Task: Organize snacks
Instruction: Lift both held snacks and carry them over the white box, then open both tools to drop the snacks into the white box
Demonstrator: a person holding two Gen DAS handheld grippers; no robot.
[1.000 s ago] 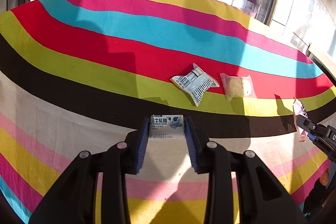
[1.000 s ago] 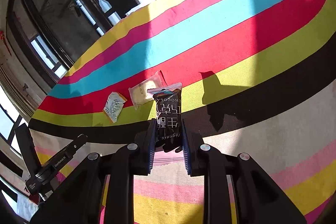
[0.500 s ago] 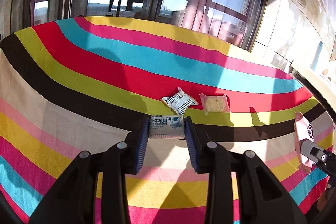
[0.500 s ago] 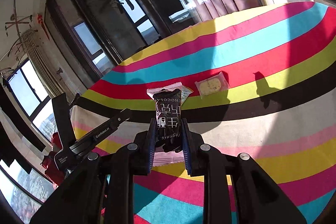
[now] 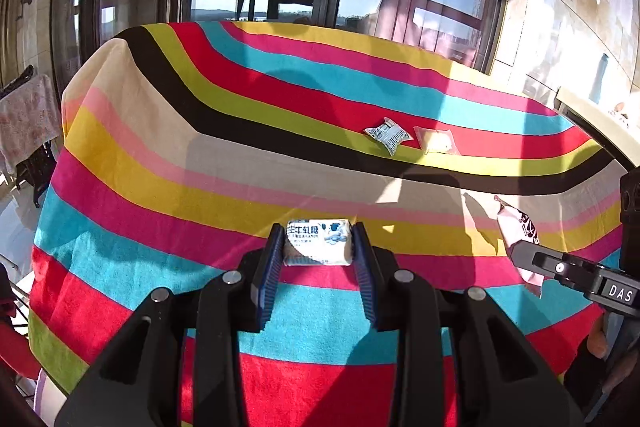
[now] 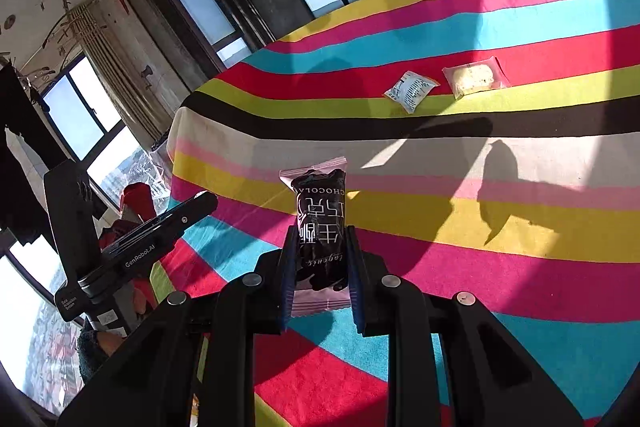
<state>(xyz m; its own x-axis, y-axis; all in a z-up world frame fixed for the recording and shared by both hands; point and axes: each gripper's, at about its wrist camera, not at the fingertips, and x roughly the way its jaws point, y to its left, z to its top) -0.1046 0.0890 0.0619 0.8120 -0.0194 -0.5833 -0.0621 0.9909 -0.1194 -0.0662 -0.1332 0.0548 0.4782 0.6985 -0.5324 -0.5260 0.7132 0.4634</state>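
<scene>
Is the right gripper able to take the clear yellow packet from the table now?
Probably not: the right gripper is shut on the chocolate bar, though nothing covers the clear yellow packet.

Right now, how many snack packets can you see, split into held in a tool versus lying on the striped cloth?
Held in a tool: 2, the white packet in the left tool and the chocolate packet in the right tool
Lying on the striped cloth: 2, the white printed sachet and the clear pastry packet
Total: 4
</scene>
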